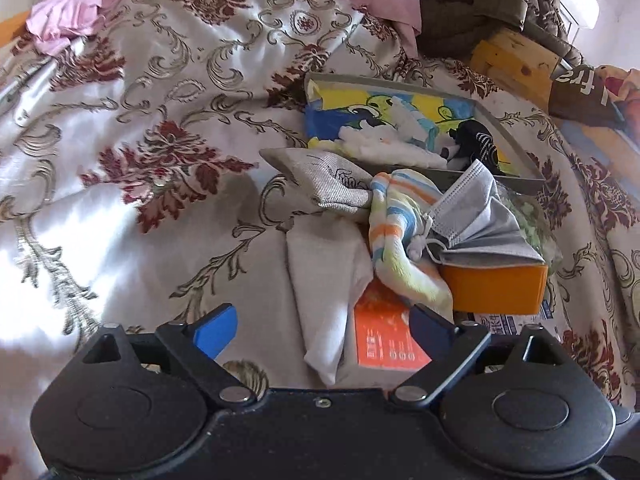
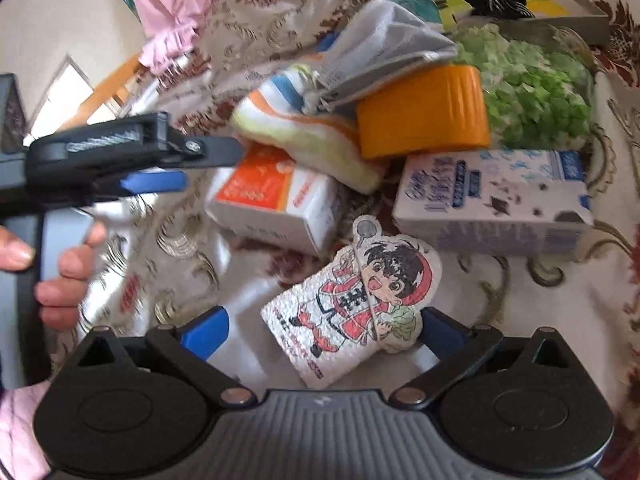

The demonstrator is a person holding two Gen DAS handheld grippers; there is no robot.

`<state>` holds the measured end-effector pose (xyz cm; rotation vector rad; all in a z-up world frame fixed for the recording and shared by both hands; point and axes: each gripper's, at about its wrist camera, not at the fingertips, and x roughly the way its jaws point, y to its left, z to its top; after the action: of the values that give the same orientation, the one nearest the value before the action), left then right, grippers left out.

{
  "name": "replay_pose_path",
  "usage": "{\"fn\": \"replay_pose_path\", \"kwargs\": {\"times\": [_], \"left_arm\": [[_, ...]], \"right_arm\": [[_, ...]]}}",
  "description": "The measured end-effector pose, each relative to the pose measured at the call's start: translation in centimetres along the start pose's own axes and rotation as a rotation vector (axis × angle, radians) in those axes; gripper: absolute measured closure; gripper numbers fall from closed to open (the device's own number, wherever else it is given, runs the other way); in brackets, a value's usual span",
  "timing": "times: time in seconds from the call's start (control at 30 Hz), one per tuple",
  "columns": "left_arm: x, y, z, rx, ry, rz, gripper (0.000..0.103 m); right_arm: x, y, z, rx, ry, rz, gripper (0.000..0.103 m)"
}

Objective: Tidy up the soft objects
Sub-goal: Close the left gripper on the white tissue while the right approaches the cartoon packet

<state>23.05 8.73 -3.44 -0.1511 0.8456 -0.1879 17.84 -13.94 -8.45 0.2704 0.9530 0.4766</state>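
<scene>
Both sets of jaws stand spread and empty: the left gripper (image 1: 322, 330) straddles the white cloth (image 1: 326, 280) lying between its fingers, apparently lining up a pinch, while the right gripper (image 2: 322, 330) brackets the cartoon-printed towel (image 2: 352, 304), likely next for the tray (image 1: 516, 178) ahead.

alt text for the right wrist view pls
The open right gripper straddles a cartoon-printed white cloth on a floral bedspread. Beyond lie two cartons, an orange box, a striped sock and a grey face mask; the left gripper enters at left.
</scene>
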Motion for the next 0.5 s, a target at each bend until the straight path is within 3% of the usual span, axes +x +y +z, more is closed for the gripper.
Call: {"fn": "replay_pose_path", "kwargs": {"times": [0.2,0.37,0.5], "left_arm": [[1.3,1.0,0.7,-0.041,0.005,-0.056,0.026],[1.8,2.1,0.9,-0.107,0.028,-0.090,0.050],[2.6,2.6,1.0,-0.144,0.039,-0.116,0.053]], "right_arm": [[0.0,-0.6,0.4,0.055,-0.010,0.047,0.000],[0.3,-0.9,0.3,0.082,0.003,0.076,0.003],[0.5,-0.6,0.3,0.083,-0.003,0.072,0.002]]}}
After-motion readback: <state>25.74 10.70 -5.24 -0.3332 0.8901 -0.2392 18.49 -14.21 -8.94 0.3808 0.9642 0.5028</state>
